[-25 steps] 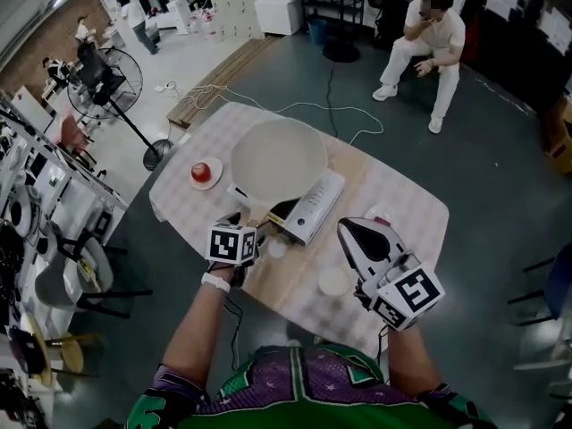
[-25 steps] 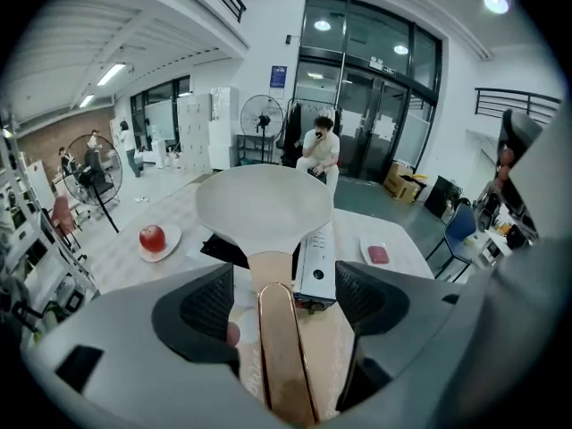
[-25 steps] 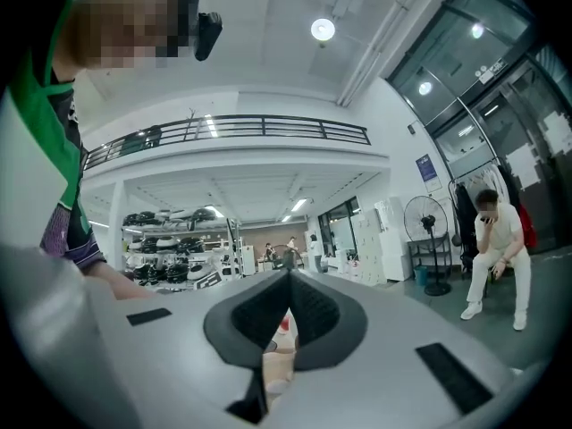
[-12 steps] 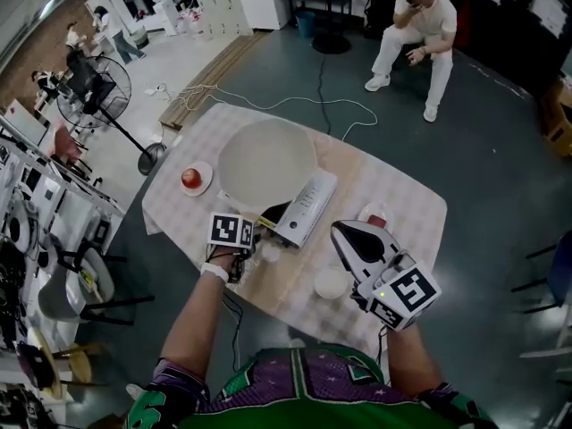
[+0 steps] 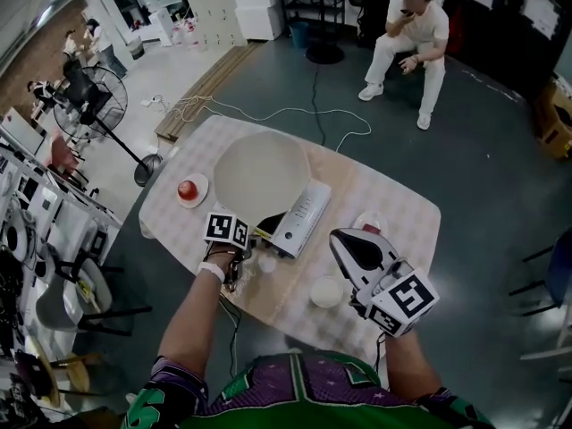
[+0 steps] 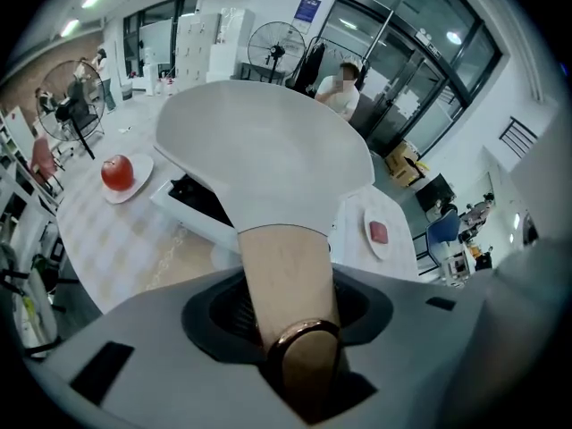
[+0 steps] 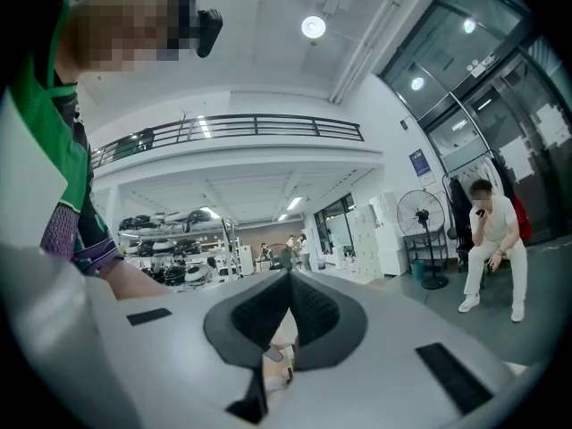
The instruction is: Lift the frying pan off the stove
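The pale frying pan [image 5: 262, 170] lies over the dark cooktop of the white stove [image 5: 299, 217] near the middle of the table [image 5: 407, 214]; whether its base touches the cooktop cannot be told. Its tan handle [image 6: 286, 275] reaches back toward the person and runs between the jaws of the left gripper [image 6: 288, 304], which are closing, their pads already against its two sides, with the metal loop at the handle's end showing just behind them. The right gripper [image 7: 288, 280] is held up off the table on the person's right, jaws clenched tip to tip with nothing in them. Left of the pan a red fruit on a saucer [image 5: 187, 189] sits on the checked cloth, and right of the stove a plate with a red piece [image 5: 368, 226]. A small white bowl [image 5: 326, 291] stands near the table's front edge. Well beyond the table a seated person [image 5: 407, 34] rests on a chair
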Demonstrator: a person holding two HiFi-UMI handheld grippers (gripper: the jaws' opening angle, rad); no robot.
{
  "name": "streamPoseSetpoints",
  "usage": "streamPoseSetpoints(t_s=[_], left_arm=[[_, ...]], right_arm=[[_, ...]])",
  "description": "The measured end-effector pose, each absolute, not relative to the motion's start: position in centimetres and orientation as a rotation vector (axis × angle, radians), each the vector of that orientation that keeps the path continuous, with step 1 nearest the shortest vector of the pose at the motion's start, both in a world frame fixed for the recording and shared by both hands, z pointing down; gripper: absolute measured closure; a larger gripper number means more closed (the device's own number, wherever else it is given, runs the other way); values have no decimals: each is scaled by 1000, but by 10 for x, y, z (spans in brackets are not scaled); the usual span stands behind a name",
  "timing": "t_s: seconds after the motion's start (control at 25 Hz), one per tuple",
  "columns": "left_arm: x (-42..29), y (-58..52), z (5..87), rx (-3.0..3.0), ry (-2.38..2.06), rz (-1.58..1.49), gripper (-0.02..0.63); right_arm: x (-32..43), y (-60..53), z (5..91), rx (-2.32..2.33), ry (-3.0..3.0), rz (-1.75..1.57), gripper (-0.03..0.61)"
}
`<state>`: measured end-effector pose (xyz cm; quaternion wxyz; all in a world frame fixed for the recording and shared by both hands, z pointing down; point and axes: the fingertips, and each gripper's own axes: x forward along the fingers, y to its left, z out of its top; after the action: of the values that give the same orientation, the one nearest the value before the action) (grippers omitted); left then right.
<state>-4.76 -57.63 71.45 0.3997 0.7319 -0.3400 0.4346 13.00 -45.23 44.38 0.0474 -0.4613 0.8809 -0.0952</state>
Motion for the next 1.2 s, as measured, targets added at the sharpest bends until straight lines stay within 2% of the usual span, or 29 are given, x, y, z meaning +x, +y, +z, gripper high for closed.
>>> streamPoseSetpoints(t_s=[0.4, 0.64, 1.2], left_arm=[[-60, -552, 716, 1931, -895, 1057, 411], [-75, -496, 699, 1993, -873, 898, 410], [-149, -341, 605, 2310, -948, 634, 410]], right_arm=[[114, -429, 438, -1428, 2756, -280, 572], [91, -403, 442, -1465, 2827, -278, 572], [20, -316, 439, -1532, 2852, -325, 572]])
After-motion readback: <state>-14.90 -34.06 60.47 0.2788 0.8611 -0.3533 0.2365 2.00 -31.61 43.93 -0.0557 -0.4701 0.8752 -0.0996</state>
